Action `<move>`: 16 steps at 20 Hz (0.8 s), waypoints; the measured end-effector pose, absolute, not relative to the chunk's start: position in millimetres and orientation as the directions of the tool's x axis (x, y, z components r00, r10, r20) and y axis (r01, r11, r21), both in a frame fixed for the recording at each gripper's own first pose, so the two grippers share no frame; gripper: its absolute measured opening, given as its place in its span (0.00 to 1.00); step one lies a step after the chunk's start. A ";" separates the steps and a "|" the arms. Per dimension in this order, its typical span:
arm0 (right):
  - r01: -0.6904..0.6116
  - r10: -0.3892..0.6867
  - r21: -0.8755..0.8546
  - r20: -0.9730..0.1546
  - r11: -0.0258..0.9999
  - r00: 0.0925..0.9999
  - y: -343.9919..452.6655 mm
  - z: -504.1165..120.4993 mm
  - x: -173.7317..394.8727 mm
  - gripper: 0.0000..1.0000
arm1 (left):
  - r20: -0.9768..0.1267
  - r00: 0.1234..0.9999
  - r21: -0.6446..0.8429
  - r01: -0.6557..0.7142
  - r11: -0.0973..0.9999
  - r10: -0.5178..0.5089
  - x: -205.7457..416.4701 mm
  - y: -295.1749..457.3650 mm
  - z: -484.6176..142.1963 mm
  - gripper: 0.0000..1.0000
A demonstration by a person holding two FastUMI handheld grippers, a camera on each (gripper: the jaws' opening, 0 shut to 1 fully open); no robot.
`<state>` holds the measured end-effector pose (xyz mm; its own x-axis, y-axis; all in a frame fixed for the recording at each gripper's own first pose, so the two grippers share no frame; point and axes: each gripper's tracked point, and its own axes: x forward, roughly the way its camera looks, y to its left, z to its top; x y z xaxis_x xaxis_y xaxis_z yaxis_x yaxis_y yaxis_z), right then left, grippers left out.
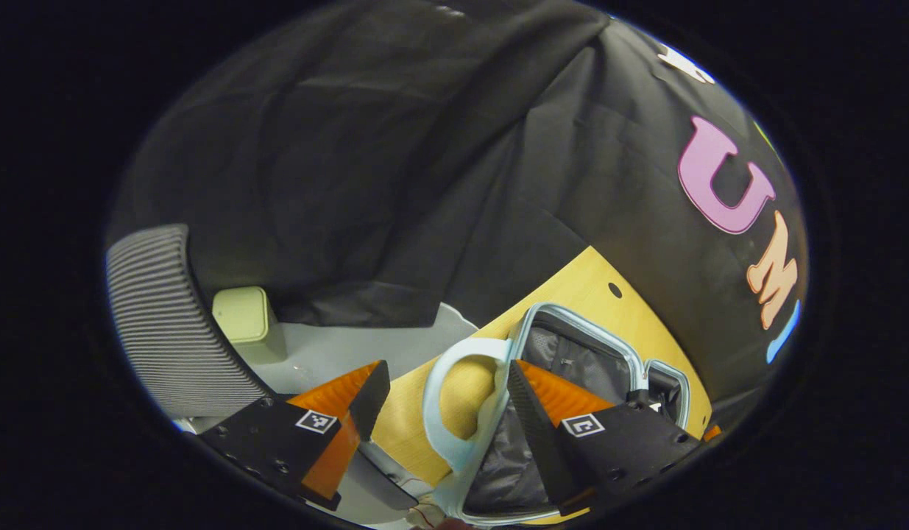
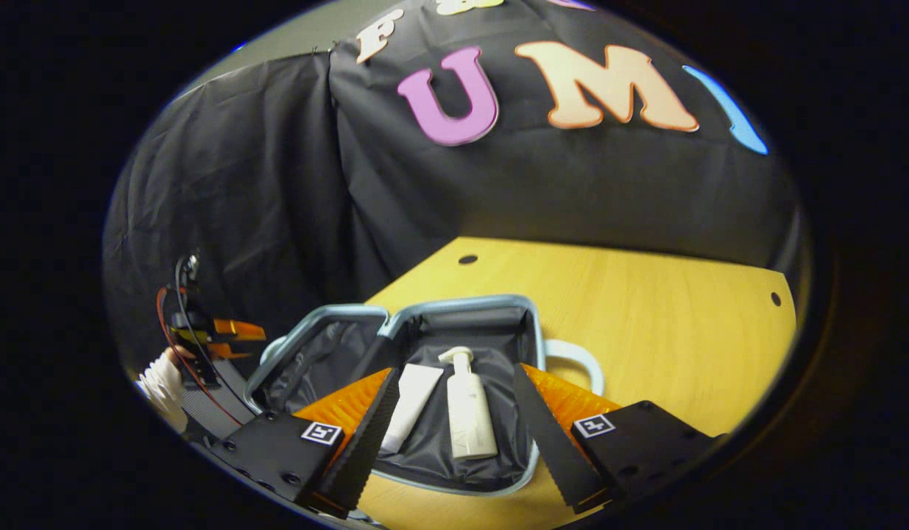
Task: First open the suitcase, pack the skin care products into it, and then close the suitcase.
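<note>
Packing appears done: tube (image 2: 411,407) and pump bottle (image 2: 469,412) lie inside the open suitcase (image 2: 461,305). Both claws, left (image 1: 447,401) and right (image 2: 454,412), gape wide, empty. Next: fold the lid (image 2: 314,353) over.

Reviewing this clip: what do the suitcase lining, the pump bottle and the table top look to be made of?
Suitcase lining: seems a thin grey fabric with a slight sheen; it creases and sags in folds. Pump bottle: probably plastic, white and smooth, with a soft highlight along its side. Table top: looks like light wood or a wood-look laminate, with faint grain lines and a matte finish; the pictures leave open which.
</note>
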<state>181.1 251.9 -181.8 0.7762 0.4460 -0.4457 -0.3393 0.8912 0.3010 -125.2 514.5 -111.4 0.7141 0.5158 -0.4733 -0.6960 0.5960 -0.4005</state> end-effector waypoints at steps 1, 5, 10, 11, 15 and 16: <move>-0.322 0.423 0.291 -0.423 0.901 0.801 236.2 -165.6 177.5 0.98 | -0.481 0.721 -0.422 -0.689 0.589 0.499 -122.4 518.2 -119.5 0.99; -0.219 0.283 0.199 -0.398 0.955 0.873 167.5 -130.4 159.9 0.98 | -0.506 0.748 -0.522 -0.662 0.538 0.429 -110.5 524.0 -144.5 0.95; -0.102 0.167 0.182 -0.387 0.978 0.907 117.7 -110.8 145.0 0.98 | -0.528 0.766 -0.583 -0.641 0.500 0.366 -95.6 512.0 -163.0 0.59; -0.091 0.150 0.168 -0.383 0.982 0.911 111.0 -108.4 143.3 0.98 | -0.536 0.764 -0.574 -0.642 0.508 0.360 -93.5 510.5 -164.5 0.63; -0.048 0.097 0.138 -0.372 0.989 0.923 90.9 -101.5 137.6 0.98 | -0.566 0.729 -0.524 -0.679 0.514 0.386 -96.3 511.2 -159.9 0.07; -0.040 0.090 0.140 -0.376 0.989 0.922 87.8 -103.1 136.1 0.98 | -0.572 0.722 -0.515 -0.685 0.516 0.388 -97.1 511.7 -153.7 0.12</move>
